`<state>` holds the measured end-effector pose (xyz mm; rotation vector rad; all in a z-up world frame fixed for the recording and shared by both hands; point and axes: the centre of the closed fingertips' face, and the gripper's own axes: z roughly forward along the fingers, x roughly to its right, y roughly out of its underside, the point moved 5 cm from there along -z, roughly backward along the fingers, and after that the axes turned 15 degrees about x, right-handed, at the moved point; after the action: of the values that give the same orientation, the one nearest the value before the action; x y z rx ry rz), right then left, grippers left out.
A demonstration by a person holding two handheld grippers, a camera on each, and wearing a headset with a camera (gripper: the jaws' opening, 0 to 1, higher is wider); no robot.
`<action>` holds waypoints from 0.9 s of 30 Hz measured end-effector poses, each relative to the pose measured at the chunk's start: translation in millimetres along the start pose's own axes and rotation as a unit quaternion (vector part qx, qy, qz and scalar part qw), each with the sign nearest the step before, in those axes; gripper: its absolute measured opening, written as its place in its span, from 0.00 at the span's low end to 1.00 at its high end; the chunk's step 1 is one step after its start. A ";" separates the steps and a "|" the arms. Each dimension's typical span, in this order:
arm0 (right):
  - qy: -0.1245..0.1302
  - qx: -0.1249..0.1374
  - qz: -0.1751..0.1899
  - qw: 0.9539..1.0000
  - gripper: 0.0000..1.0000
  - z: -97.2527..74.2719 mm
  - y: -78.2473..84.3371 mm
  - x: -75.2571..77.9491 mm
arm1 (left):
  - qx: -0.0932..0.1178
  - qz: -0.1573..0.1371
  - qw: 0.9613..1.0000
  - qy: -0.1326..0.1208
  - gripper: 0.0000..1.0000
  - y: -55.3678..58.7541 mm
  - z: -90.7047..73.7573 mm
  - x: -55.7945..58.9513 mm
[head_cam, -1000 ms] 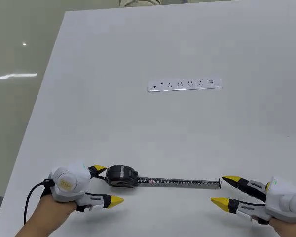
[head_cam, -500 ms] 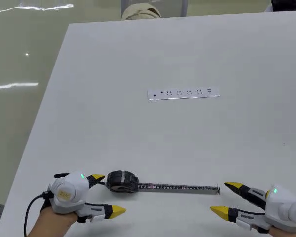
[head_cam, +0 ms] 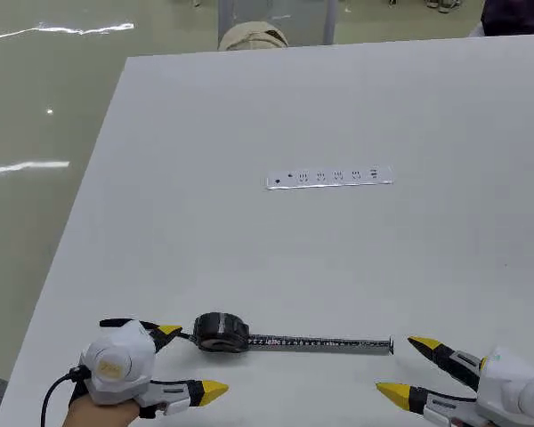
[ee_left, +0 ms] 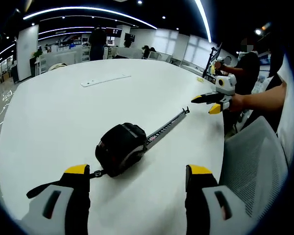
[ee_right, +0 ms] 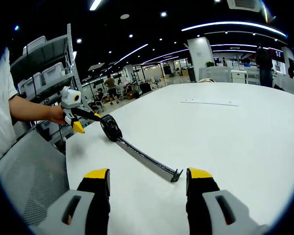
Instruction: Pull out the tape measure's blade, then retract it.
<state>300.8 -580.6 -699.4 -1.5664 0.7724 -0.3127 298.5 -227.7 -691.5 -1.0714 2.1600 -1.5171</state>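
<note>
Retraction looked to be the step in hand: the tape measure [head_cam: 221, 331] lay near the front edge of the white worktop [head_cam: 294, 249], and its blade [head_cam: 320, 342] was drawn out flat along the surface toward the right. The hook [ee_right: 176, 175] at the blade's end rested on the worktop, just ahead of the right gripper [head_cam: 402, 365]. That gripper was spread wide and held nothing, its yellow tips apart from the hook. The left gripper [head_cam: 194, 358] was also spread wide and empty. One tip sat just beside the black case [ee_left: 120, 149], and in the left gripper view the case lay between the two tips without being clamped.

To do this step well, the left gripper would probably need to close squarely across the sides of the case, not on the rounded back where it could slip. A firm hold there would keep the case from skidding when the spring pulled. The lock or brake could not be made out in these views, so where to press was uncertain. The right gripper would do best to pinch the blade just behind the hook and walk it back toward the case. That should keep the blade from whipping or kinking. Keeping it low and in line with the case mouth should help it feed in cleanly. The power strip [head_cam: 329, 177] lay well apart, toward the middle of the worktop, and posed no obstacle.
</note>
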 end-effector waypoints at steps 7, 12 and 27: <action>0.021 0.009 -0.010 1.000 0.63 -6.2 -2.7 0.0 | 0.019 -0.016 1.000 -0.019 0.82 -0.7 -5.8 5.8; 0.032 0.020 -0.015 0.999 0.64 -7.9 -5.5 -3.5 | 0.031 -0.030 0.999 -0.033 0.82 -0.4 -9.7 9.6; 0.066 0.045 -0.056 0.995 0.62 -19.3 -14.0 -13.8 | 0.071 -0.053 0.992 -0.085 0.83 -0.3 -24.9 14.5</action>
<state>282.9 -587.2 -679.5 -1.5167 0.7638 -0.5305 273.5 -221.1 -678.7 -1.2353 1.8793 -1.5369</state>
